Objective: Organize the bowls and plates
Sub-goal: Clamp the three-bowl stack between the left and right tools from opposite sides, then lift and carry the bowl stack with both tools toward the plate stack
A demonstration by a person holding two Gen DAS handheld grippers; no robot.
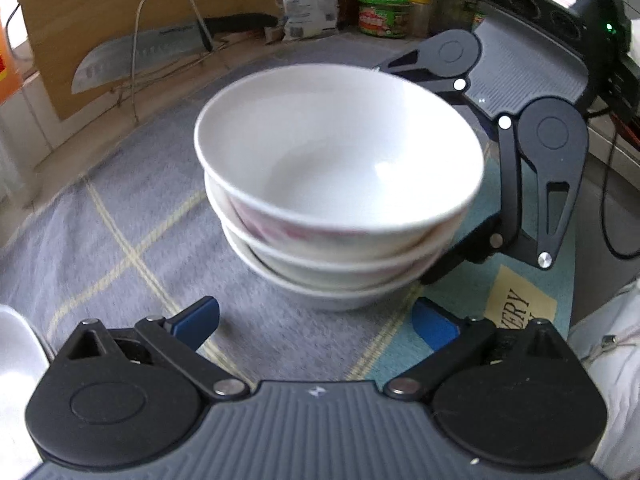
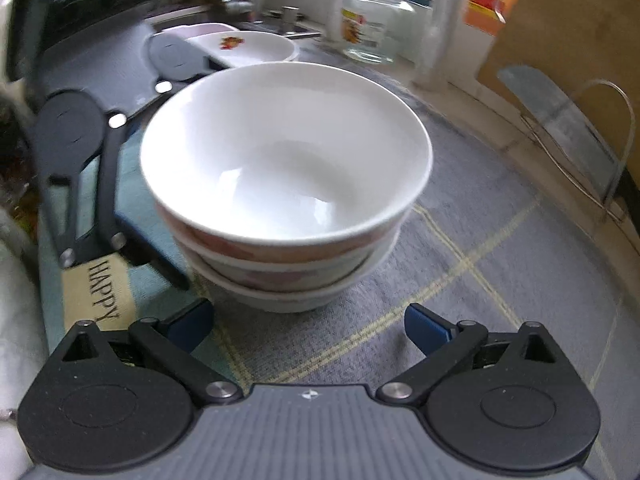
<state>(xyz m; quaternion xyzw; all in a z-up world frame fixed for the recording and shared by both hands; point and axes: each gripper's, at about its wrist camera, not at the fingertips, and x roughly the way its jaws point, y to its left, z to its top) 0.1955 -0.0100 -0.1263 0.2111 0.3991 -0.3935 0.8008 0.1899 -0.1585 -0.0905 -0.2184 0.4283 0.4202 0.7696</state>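
Observation:
Three white bowls with reddish patterns on their sides sit nested in a stack (image 1: pixel 340 184) (image 2: pixel 286 168) on a grey checked cloth (image 1: pixel 132 208). My left gripper (image 1: pixel 316 324) is open, its blue pads just short of the stack's base, with nothing between them. My right gripper (image 2: pixel 308 326) is open too, facing the stack from the opposite side, pads apart and empty. Each view shows the other gripper's black fingers (image 1: pixel 508 184) (image 2: pixel 108 184) beside the stack. A white plate (image 2: pixel 256 46) with a red motif lies behind, next to a white dish (image 2: pixel 200 30).
A cleaver (image 1: pixel 132 60) rests in a wire rack against a wooden board (image 1: pixel 100 8). Bags and jars (image 1: pixel 384 16) line the back wall. A glass jar (image 2: pixel 368 36) stands near the plate. A teal mat (image 2: pixel 104 292) reading "HAPPY" lies under the cloth's edge.

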